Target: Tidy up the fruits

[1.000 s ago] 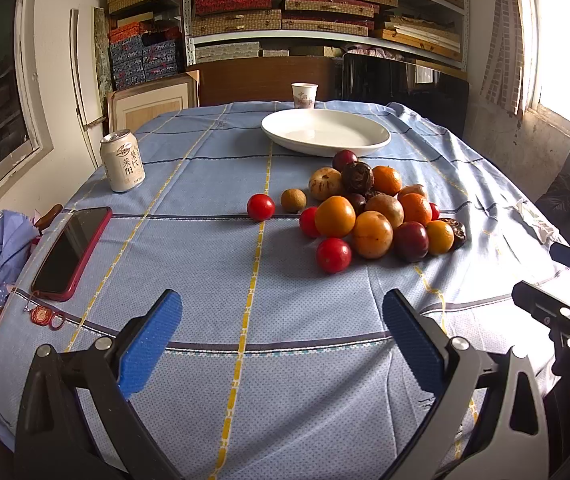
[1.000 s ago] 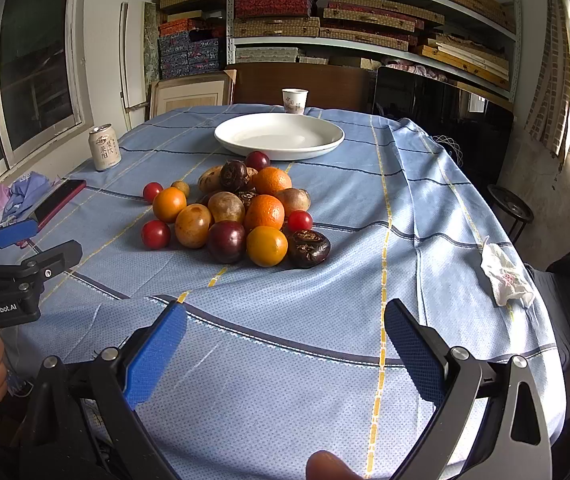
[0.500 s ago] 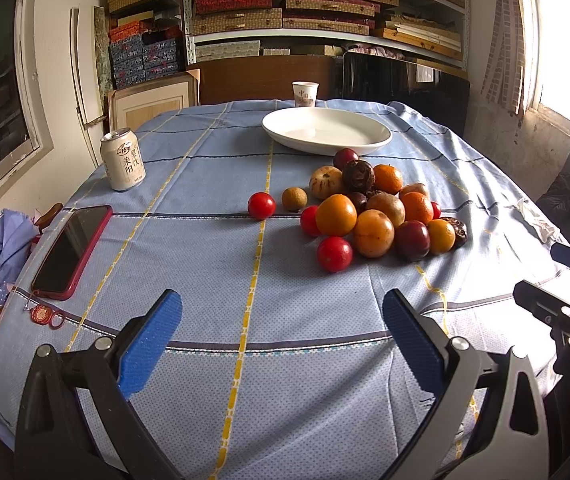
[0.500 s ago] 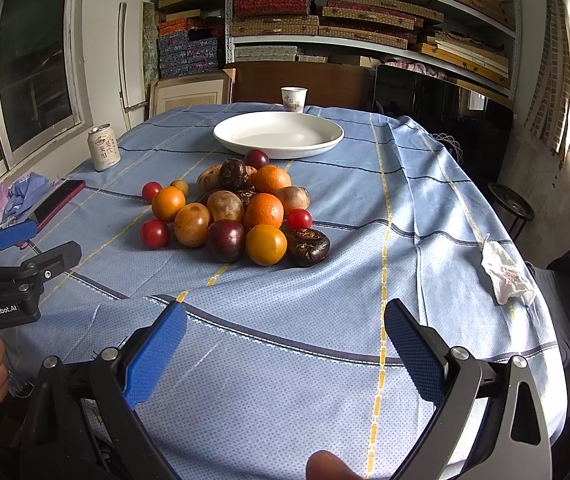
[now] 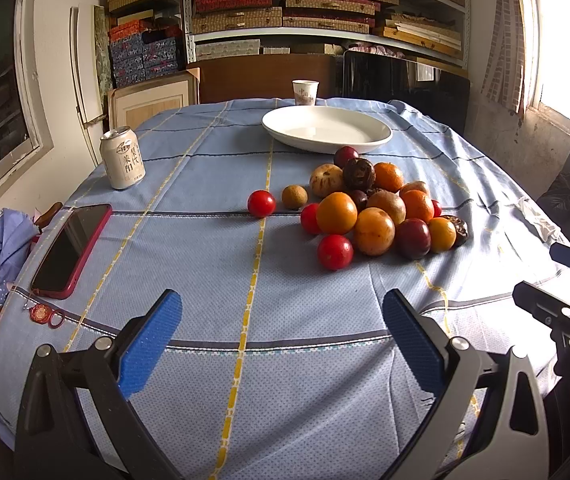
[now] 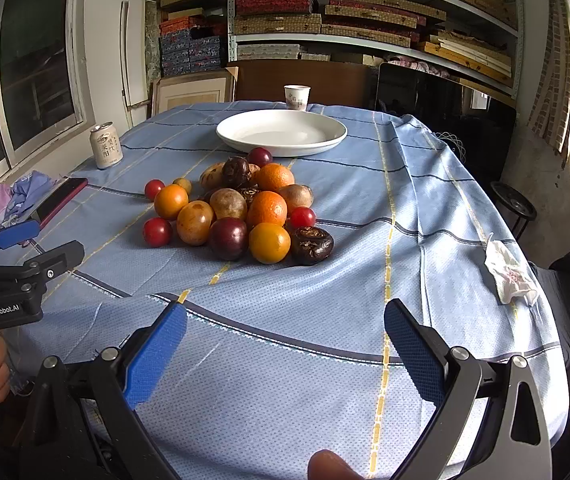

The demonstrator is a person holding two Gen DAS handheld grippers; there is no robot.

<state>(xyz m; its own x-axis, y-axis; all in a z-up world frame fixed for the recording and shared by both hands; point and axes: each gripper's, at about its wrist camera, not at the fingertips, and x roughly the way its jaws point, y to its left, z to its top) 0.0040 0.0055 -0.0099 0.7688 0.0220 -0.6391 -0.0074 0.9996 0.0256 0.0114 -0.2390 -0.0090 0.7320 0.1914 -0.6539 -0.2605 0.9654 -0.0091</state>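
**Q:** How far along is the sorting?

**A:** By the look of it, not yet begun. The wide, shallow white ceramic plate (image 6: 281, 133) at the far middle of the table holds nothing. All the fruit lies in one heap of smooth orange, red, dark purple and brown round fruits (image 5: 377, 208) on the blue woven tablecloth with yellow stripes (image 5: 205, 264), just near of the plate. A small glossy red fruit (image 5: 261, 203) and a dull brown one (image 5: 294, 197) sit slightly left of the heap. Every piece is left to place.

**Q:** And the tools?

**A:** The left gripper (image 5: 281, 336) and the right gripper (image 6: 285, 344), both black-framed with blue textured pads, hover over the near table edge with jaws wide apart and nothing between them.

**Q:** Surface detail?

**A:** One dark fruit (image 6: 311, 245) at the near right of the heap is wrinkled and looks soft. An aluminium drink can (image 5: 122, 157) and a red-cased phone (image 5: 72, 249) lie at left.
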